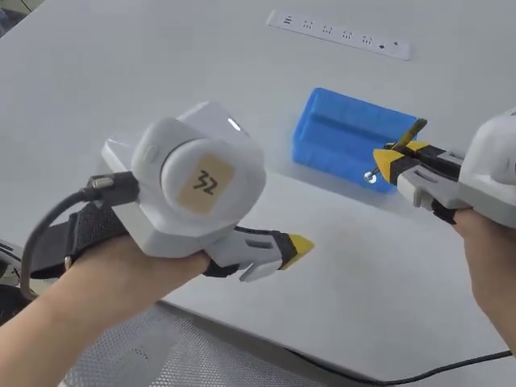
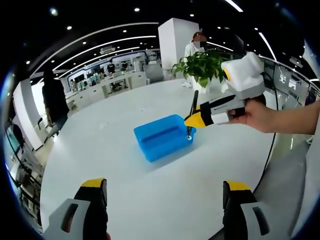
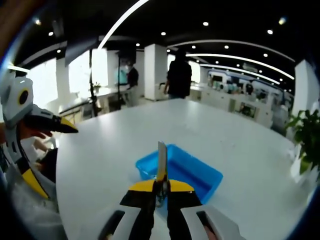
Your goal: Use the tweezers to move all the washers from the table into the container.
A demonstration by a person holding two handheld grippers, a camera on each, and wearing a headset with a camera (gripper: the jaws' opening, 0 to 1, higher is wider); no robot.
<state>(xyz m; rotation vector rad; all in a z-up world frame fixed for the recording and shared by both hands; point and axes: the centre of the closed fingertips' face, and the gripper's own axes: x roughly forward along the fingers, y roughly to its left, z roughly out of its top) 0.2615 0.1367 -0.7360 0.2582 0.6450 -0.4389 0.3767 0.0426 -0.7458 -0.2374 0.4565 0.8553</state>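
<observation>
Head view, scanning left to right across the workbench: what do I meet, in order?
Left hand-held gripper → blue container → right hand-held gripper, shut on the tweezers. The power strip at the far edge spans the same stretch as the container, so it is left out.

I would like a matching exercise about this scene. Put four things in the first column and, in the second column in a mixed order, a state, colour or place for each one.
Column one:
1. left gripper
2. right gripper
3. container
4. power strip

Column two:
a. white, lying on the table beyond the container
b. blue, standing on the table
c. jaws wide apart, holding nothing
d. shut on the tweezers

Pairs: 1-c; 2-d; 3-b; 4-a.
</observation>
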